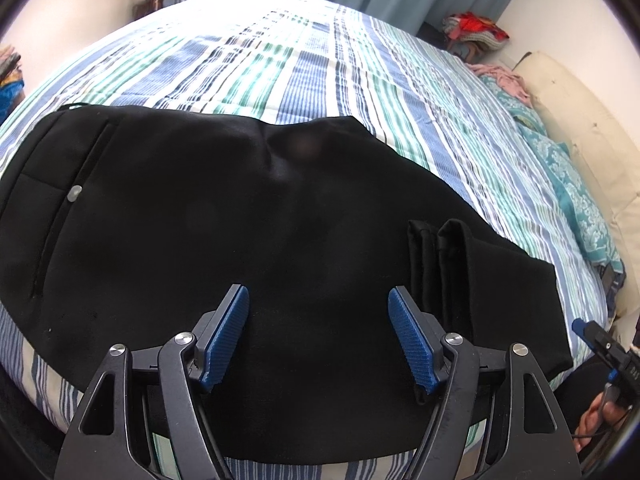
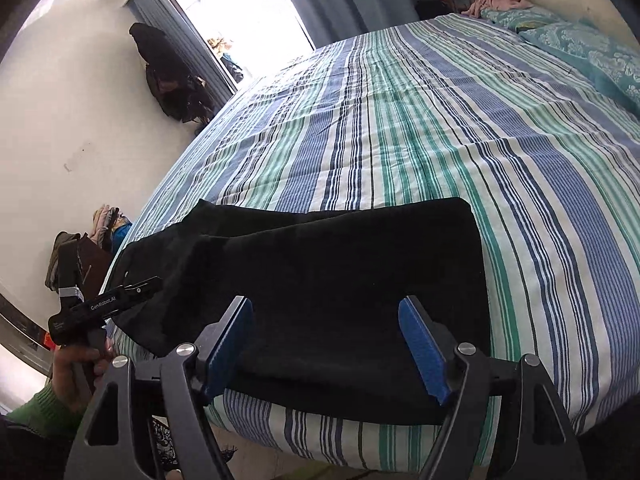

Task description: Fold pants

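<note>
Black pants (image 1: 240, 208) lie folded on the striped bed (image 1: 320, 64); left claw (image 1: 318, 336) and right claw (image 2: 326, 344) hover above them, both gaping wide and empty

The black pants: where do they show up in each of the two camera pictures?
Left wrist view: black pants fill the middle and left, just beyond the jaws.
Right wrist view: black pants lie lower centre, near the bed's edge.
Shared landmark: the striped bedspread beneath them.

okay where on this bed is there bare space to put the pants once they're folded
Free: the wide striped bedspread beyond the black pants, toward the window, and the strip to their right. Crowded: the near edge under the pants, and the teal pillows with pink clothing at the far right.
</note>
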The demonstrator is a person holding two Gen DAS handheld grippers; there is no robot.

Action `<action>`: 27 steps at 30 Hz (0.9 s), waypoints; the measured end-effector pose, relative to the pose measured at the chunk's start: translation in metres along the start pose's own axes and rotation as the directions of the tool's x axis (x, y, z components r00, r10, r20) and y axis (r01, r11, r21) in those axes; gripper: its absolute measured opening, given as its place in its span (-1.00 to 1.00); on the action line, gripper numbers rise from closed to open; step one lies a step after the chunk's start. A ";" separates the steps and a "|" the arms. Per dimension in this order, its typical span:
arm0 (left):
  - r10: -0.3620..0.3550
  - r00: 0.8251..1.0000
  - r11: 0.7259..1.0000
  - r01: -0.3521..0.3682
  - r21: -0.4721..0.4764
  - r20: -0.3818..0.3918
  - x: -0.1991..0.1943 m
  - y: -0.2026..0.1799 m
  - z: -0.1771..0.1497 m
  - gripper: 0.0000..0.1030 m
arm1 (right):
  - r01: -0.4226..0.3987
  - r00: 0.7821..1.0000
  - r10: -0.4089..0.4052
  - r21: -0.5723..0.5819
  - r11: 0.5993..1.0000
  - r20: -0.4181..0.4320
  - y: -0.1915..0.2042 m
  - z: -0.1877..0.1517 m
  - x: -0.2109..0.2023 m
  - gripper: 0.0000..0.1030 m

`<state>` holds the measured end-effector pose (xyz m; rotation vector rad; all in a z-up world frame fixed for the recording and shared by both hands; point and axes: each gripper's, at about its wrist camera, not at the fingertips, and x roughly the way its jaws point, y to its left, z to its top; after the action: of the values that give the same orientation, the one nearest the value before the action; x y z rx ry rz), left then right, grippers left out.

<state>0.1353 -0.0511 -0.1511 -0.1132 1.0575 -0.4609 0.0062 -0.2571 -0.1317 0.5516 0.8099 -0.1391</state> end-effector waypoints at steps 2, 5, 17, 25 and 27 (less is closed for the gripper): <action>0.002 1.000 1.000 -0.002 -0.006 -0.003 0.000 0.003 -0.001 0.45 | -0.003 1.000 0.003 0.010 1.000 0.000 -0.002 0.000 0.002 0.47; 0.004 1.000 1.000 -0.004 -0.008 -0.001 0.001 0.002 -0.001 0.47 | -0.003 1.000 0.003 0.006 1.000 0.002 -0.002 -0.002 0.003 0.47; 0.017 1.000 1.000 -0.017 0.008 0.003 0.001 -0.001 -0.003 0.52 | -0.008 1.000 0.008 0.020 1.000 -0.004 -0.005 -0.004 0.003 0.47; 0.022 1.000 1.000 -0.022 0.014 0.002 0.002 0.000 -0.002 0.53 | -0.013 1.000 0.013 0.039 0.999 -0.005 -0.008 -0.004 0.005 0.47; 0.023 1.000 1.000 -0.023 0.014 0.002 0.002 0.000 -0.002 0.53 | -0.014 1.000 0.014 0.050 0.999 -0.004 -0.009 -0.005 0.004 0.47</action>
<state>0.1340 -0.0521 -0.1538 -0.0896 1.0523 -0.4472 0.0031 -0.2623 -0.1413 0.6045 0.8086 -0.1452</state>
